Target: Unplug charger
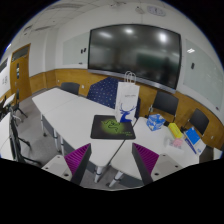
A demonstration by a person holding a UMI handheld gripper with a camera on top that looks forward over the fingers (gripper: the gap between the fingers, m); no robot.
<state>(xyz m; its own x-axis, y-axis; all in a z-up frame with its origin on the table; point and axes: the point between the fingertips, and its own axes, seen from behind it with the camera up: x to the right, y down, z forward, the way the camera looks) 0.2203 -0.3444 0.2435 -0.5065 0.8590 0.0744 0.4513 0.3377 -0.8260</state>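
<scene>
My gripper (112, 166) is open and holds nothing; its purple pads (81, 160) stand wide apart above the near end of the white tables (70, 118). I cannot make out a charger or a plug. A dark mat with a green pattern (112, 125) lies on the table well beyond the fingers. A thin dark line (118, 146) runs from the mat towards the gap between the fingers; I cannot tell whether it is a cable or the seam between two tables.
A white paper bag (127, 97) stands behind the mat. A blue box (155, 122) and a yellow item (176, 130) lie to the right. Chairs (165, 105) line the far side. A large dark screen (135, 48) hangs on the wall.
</scene>
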